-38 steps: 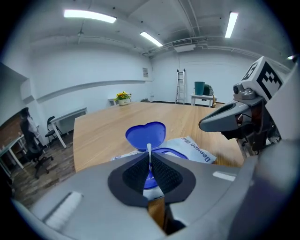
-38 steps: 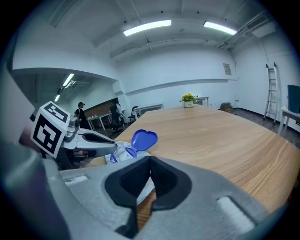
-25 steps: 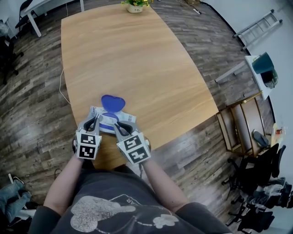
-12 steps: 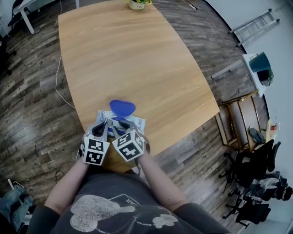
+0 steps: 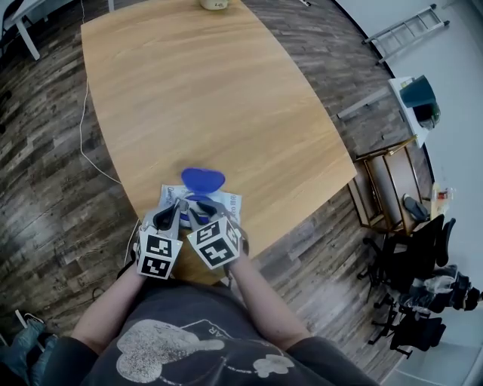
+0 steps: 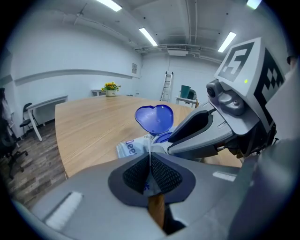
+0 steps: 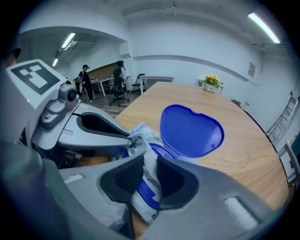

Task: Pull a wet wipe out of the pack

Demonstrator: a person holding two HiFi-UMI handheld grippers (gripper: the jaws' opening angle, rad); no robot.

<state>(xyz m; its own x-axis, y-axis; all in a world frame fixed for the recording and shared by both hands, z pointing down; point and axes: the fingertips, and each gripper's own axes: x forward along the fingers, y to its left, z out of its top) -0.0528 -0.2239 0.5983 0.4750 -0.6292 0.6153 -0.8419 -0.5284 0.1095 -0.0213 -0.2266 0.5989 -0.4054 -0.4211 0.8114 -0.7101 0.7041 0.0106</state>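
Observation:
A white and blue wet wipe pack (image 5: 219,204) lies near the front edge of the wooden table (image 5: 211,90), its blue lid (image 5: 202,179) (image 7: 191,130) standing open. My left gripper (image 5: 179,206) (image 6: 150,159) is shut on the pack's near left edge (image 6: 132,148) and pins it flat. My right gripper (image 5: 198,212) (image 7: 149,176) points down over the pack's opening. Its jaws are closing, and a white fold of wet wipe (image 7: 151,165) fills the gap between the pads. In the left gripper view the right gripper (image 6: 161,147) sits close beside the lid (image 6: 154,118).
A potted plant (image 5: 213,4) (image 7: 211,82) stands at the table's far end. A cable (image 5: 85,128) runs over the floor on the left. A ladder (image 5: 400,34) and chairs (image 5: 411,249) are off to the right. People (image 7: 86,77) stand far back in the room.
The right gripper has sunk onto the pack's opening and drawn closer to the left one. The left gripper has stayed on the pack's edge, and the lid has stayed open.

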